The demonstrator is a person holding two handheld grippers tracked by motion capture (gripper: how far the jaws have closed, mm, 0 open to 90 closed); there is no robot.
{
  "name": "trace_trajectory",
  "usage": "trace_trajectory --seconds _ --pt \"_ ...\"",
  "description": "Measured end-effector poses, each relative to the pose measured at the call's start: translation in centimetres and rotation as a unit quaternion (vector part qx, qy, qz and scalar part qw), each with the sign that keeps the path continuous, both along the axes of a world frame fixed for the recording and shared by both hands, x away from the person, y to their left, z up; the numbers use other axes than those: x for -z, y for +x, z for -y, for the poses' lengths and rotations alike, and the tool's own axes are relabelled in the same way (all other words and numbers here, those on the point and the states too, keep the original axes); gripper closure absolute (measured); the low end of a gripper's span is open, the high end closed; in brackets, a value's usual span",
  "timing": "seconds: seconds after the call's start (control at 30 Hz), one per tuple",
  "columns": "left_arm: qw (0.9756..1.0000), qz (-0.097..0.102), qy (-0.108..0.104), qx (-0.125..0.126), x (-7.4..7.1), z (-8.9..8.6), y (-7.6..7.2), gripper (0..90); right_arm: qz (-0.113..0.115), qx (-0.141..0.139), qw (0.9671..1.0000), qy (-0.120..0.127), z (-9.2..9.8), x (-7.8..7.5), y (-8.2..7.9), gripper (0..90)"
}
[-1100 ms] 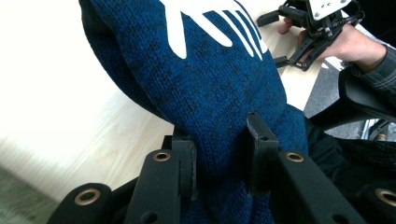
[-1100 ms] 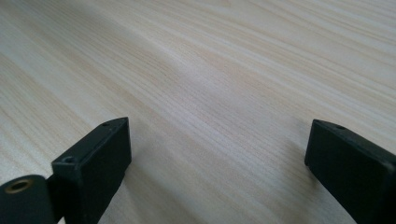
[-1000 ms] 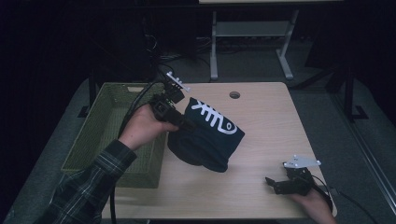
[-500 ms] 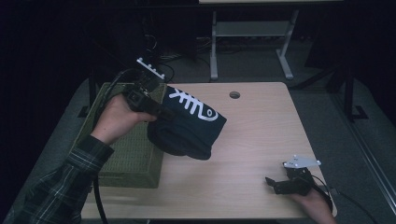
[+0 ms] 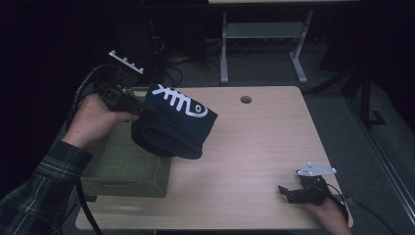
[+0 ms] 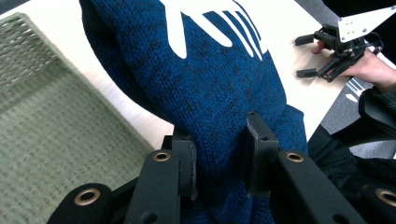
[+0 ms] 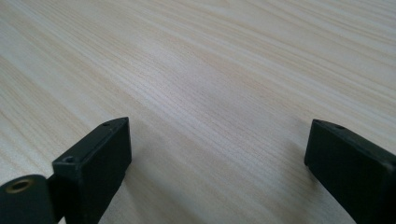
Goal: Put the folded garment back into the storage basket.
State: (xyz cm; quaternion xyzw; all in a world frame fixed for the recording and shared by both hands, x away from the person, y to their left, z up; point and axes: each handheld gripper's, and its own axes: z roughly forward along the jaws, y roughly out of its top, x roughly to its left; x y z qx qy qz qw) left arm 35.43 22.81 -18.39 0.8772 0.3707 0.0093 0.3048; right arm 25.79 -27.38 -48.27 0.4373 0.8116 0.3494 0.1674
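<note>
A folded dark blue knit garment (image 5: 173,127) with a white fish-bone print hangs in the air over the table's left side, partly above the green basket (image 5: 122,161). My left gripper (image 5: 147,110) is shut on a thick fold of it; in the left gripper view the garment (image 6: 210,93) bulges between both pads, with the gripper (image 6: 219,154) clamped on it. My right gripper (image 5: 288,194) rests low at the table's near right corner, jaws wide open over bare wood (image 7: 219,149) with nothing between them.
The light wooden table (image 5: 254,142) has a round cable hole (image 5: 245,99) near its far edge. The woven green basket stands at the left edge. A white desk frame (image 5: 264,34) stands on the dark floor beyond.
My left gripper has carried the blue garment leftward and a little higher, from the table's middle-left to over the basket. The right gripper has stayed still.
</note>
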Motion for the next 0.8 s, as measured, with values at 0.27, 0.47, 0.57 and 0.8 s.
trace_trajectory --seconds 0.27,0.47,0.57,0.8 --pt "0.9994 0.005 -0.010 -0.032 -0.1 -2.8 -0.4 70.5 0.001 0.001 1.0000 0.000 0.0 0.0 0.0 7.2" --pt "0.9983 0.015 -0.012 -0.054 -1.2 -4.9 -1.1 70.5 0.000 0.002 1.0000 0.000 0.0 0.0 0.0 7.2" --pt "0.9978 0.019 -0.014 -0.062 -1.5 -6.0 -1.5 70.5 0.000 0.002 1.0000 0.000 0.0 0.0 0.0 7.2" --pt "0.9969 0.022 -0.018 -0.074 -1.7 -7.9 -2.2 70.5 0.000 0.008 1.0000 0.000 0.0 0.0 0.1 7.2"
